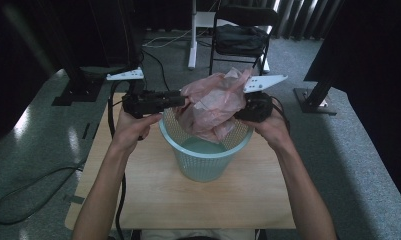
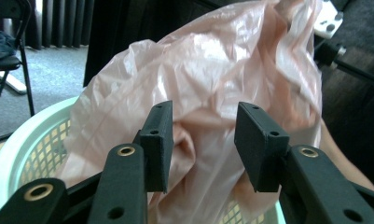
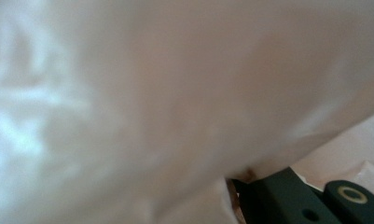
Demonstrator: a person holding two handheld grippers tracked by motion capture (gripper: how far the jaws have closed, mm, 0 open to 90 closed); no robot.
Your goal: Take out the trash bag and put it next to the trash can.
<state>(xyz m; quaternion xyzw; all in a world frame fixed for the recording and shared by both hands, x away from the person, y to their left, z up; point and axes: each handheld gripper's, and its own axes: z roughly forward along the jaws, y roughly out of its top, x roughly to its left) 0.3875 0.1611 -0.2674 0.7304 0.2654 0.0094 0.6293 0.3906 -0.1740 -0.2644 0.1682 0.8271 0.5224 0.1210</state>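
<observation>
The high view is dimly lit, with dark corners. The pink plastic bag (image 3: 166, 102) is rendered entirely blurred in the right gripper view.

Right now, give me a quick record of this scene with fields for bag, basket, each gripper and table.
bag: pink plastic bag, crumpled, partly down in the basket
basket: pale green mesh basket, upright on the table
left gripper: open, bag plastic between its jaws
right gripper: at the bag's far side, bag pressed against its camera, state unclear
table: wooden table

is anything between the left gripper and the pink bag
Nothing visible does. The left gripper has its jaws apart, with the pink plastic bag directly ahead over the mesh basket.
</observation>
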